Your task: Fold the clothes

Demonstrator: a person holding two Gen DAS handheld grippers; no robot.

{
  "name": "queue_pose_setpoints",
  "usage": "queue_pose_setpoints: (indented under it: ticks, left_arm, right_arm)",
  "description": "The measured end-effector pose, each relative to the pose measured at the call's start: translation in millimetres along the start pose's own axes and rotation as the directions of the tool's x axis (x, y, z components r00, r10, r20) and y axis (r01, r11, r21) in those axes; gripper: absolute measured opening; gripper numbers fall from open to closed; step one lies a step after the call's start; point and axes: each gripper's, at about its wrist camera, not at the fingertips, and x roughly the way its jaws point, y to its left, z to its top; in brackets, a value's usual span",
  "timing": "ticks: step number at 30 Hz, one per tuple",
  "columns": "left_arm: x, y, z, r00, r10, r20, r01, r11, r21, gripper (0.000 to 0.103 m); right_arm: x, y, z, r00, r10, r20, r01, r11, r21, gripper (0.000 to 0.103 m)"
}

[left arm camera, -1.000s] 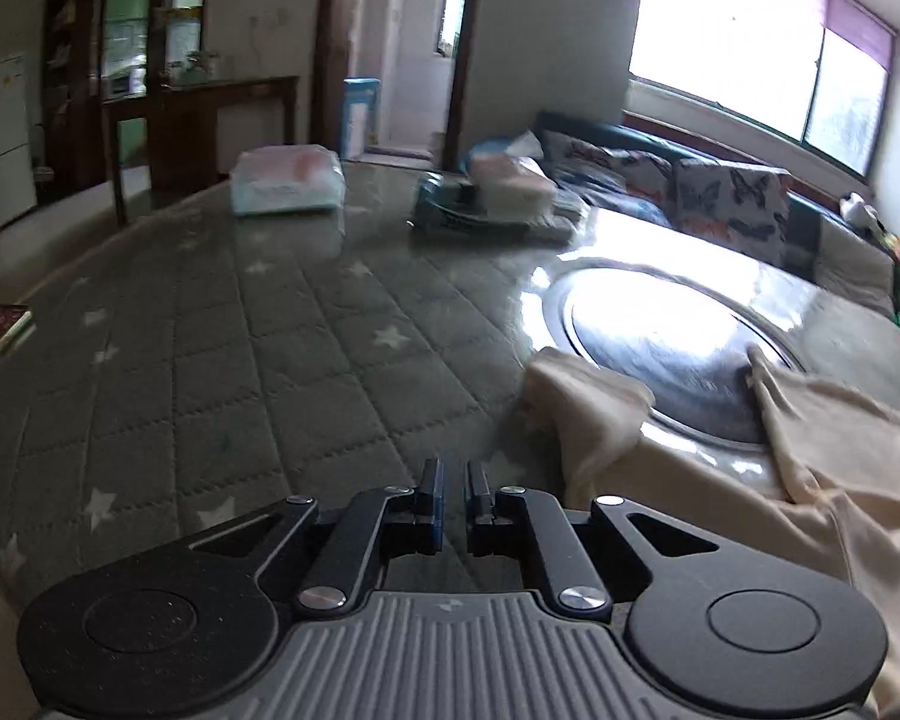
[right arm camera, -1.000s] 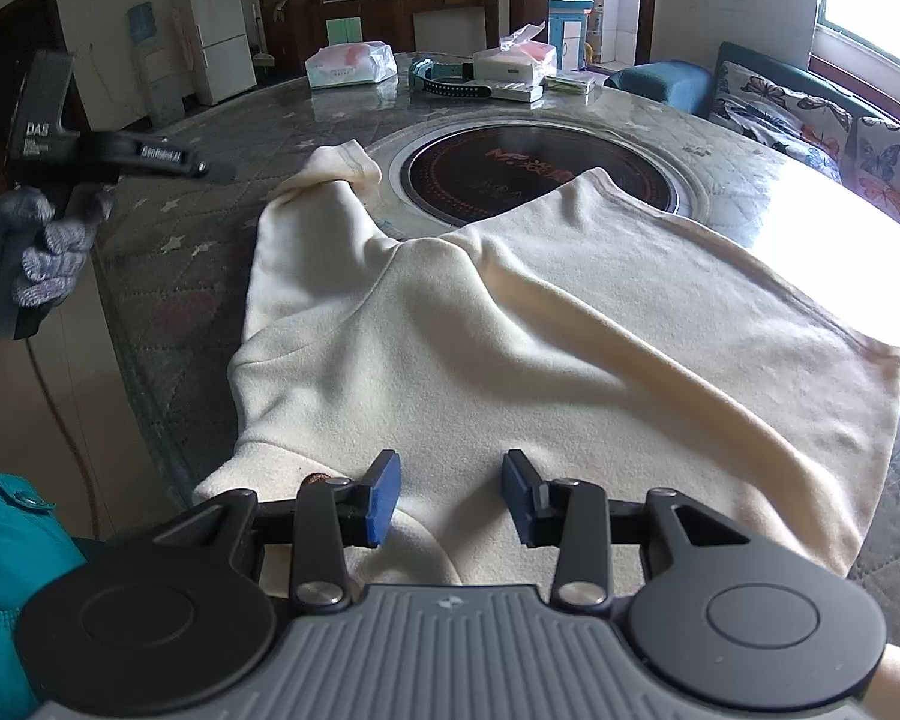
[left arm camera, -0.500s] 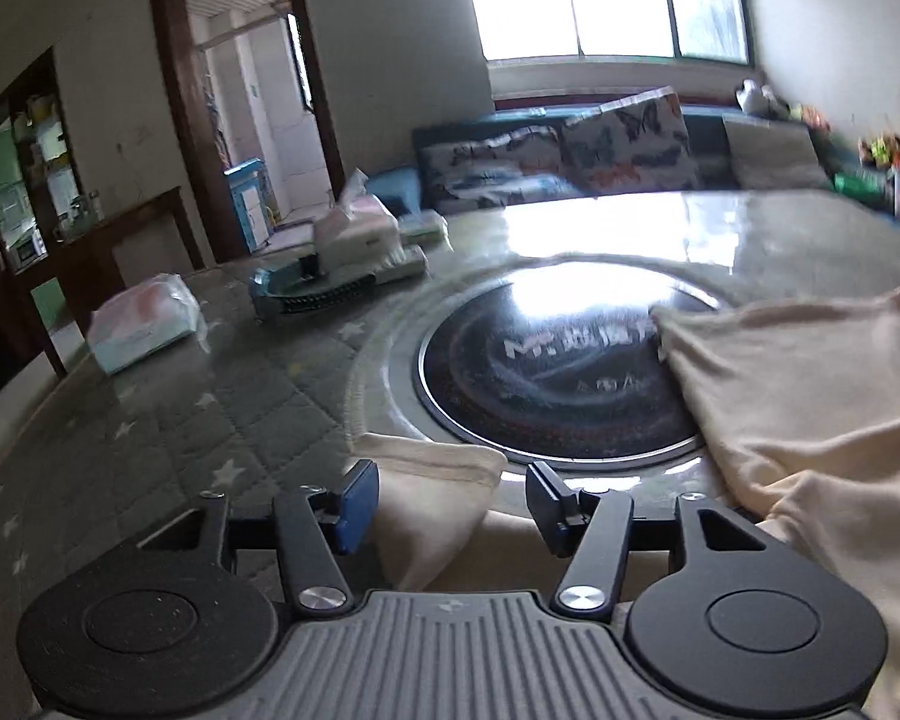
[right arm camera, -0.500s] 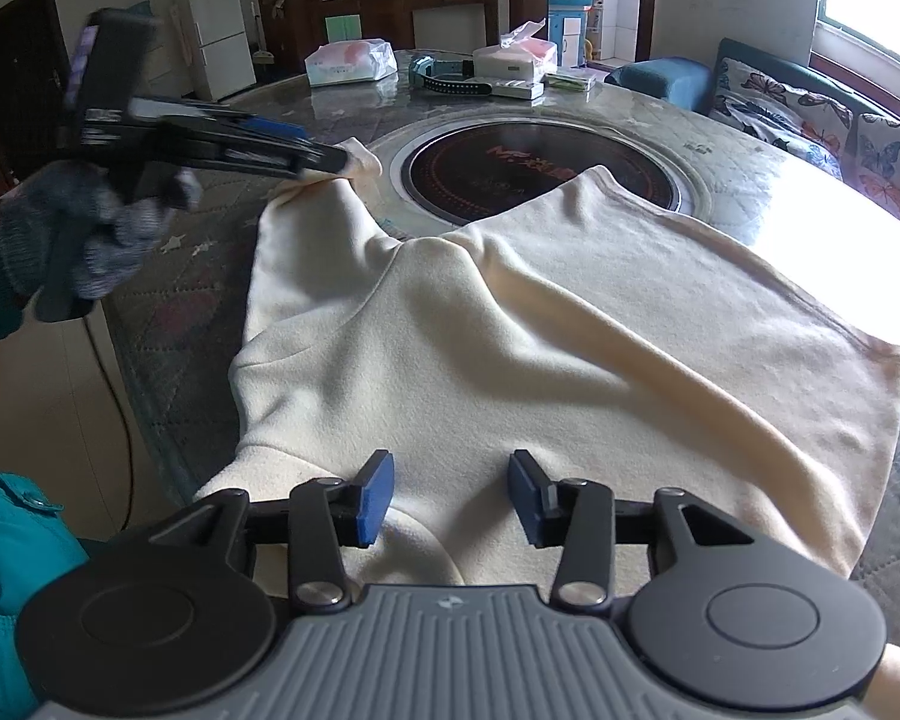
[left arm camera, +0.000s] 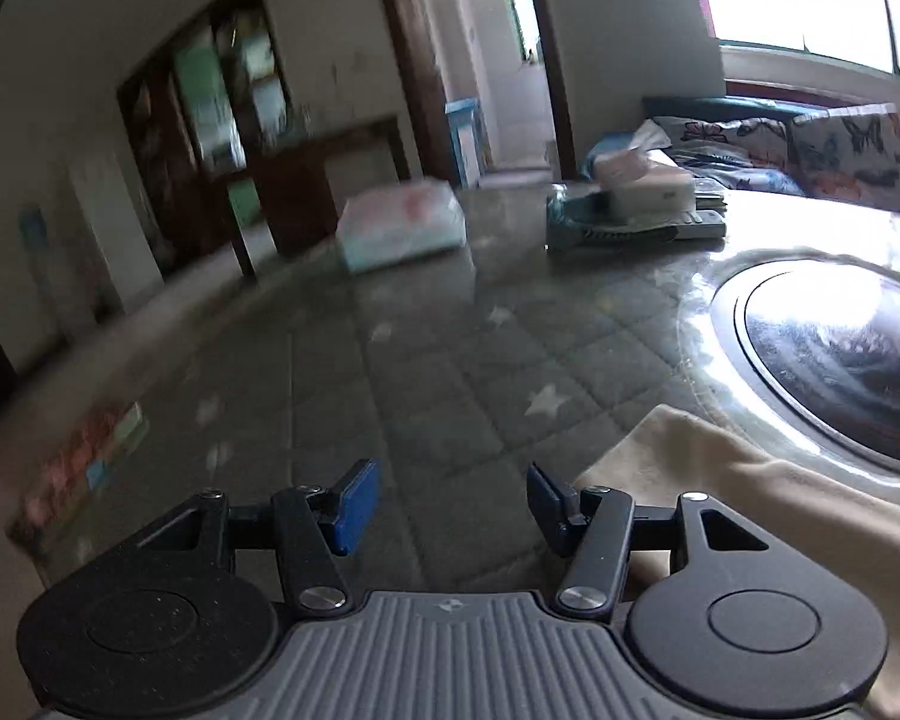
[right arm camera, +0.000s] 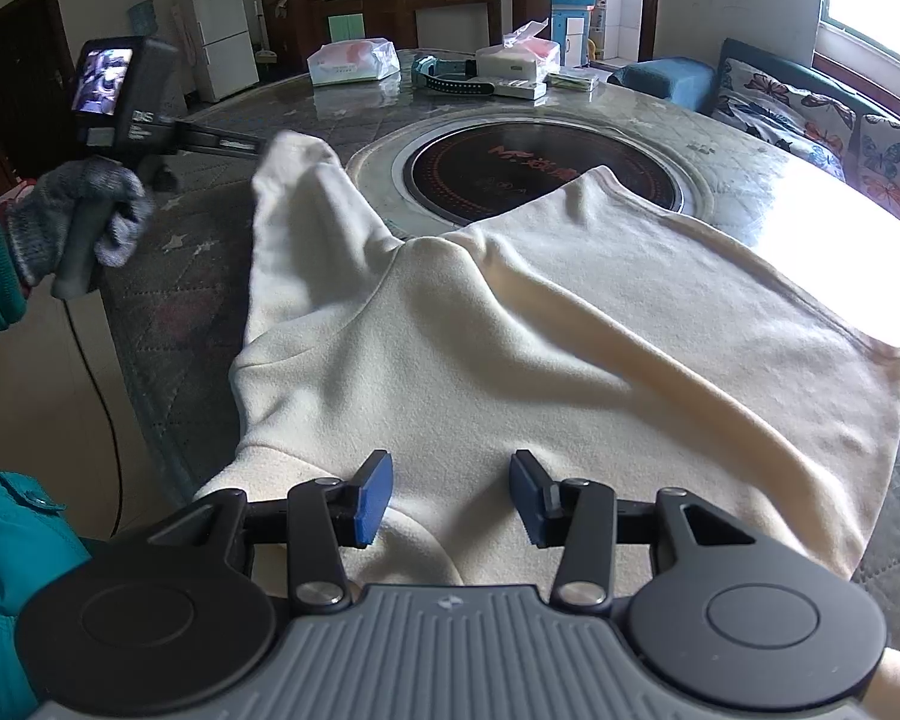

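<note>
Left gripper (left arm camera: 453, 501) with its jaws spread wide and nothing between the blue pads (left arm camera: 354, 504); beneath the gap lies only the quilted table cover (left arm camera: 426, 372), and the cuff end of the cream garment (left arm camera: 720, 480) lies just beside the right-hand pad, whether touching it cannot be told. Right gripper (right arm camera: 450, 498) likewise wide open and holding nothing, poised low over the near edge of the garment (right arm camera: 540, 330), which shows between and ahead of its pads. The garment is spread flat on the table, its far edge overlapping the rim of the round black hotplate (right arm camera: 540, 174) set in the table's middle; one sleeve (right arm camera: 306, 222) runs from the body toward the near-left side of the hotplate, its cuff raised and blurred close to the tip of the left gripper, which the right wrist view shows held in a grey-gloved hand (right arm camera: 84, 210). Beyond the hotplate, near the far edge of the table, stand a tissue pack (right arm camera: 354, 60), a tissue box (right arm camera: 516, 60) and a teal object (right arm camera: 444, 75).
</note>
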Motion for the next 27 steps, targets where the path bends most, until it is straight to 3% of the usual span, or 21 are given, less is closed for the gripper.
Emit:
queue_pose_setpoints:
  ticks: [4,8,9,10,12,13,19,22,27]
  left_arm:
    - [-8,9,-3,0.99,-0.139,-0.012,0.138,0.99,-0.037,0.059]
    - [-2,-11,-4,0.988,-0.156,-0.017,0.156,0.988,0.022,0.058]
    - [0,-15,-4,0.986,-0.163,-0.02,0.163,0.986,0.026,0.052]
    - [1,-17,-4,0.985,-0.175,-0.014,0.175,0.984,0.032,0.034]
    - [-1,-23,-5,0.98,-0.197,0.0,0.197,0.979,0.049,0.012]
    - [-2,-27,-7,0.983,-0.186,0.01,0.184,0.981,0.064,0.006]
    - [-12,-20,-15,0.999,-0.051,0.008,0.05,0.995,0.084,0.005]
    - [-11,-15,-15,0.998,-0.056,-0.014,0.057,0.995,0.087,0.006]
    - [-26,-24,-7,0.997,-0.068,0.024,0.063,0.987,0.148,0.024]
  right_arm:
    - [0,1,1,1.0,-0.003,-0.001,0.003,1.0,0.001,0.044]
    - [0,3,1,1.0,-0.007,-0.001,0.007,1.0,-0.005,0.044]
    - [0,3,1,1.0,-0.008,-0.001,0.008,1.0,-0.008,0.044]
    - [0,3,1,1.0,-0.009,-0.003,0.009,1.0,-0.01,0.044]
    - [0,4,1,1.0,-0.011,-0.006,0.011,1.0,-0.017,0.044]
    - [-1,4,1,1.0,-0.011,-0.007,0.011,1.0,-0.02,0.044]
    - [-3,5,0,1.0,-0.003,-0.019,0.002,1.0,-0.026,0.044]
    - [-6,-1,2,1.0,0.017,-0.017,-0.017,1.0,-0.006,0.044]
    - [-15,-13,7,1.0,0.03,0.005,-0.03,0.999,0.038,0.044]
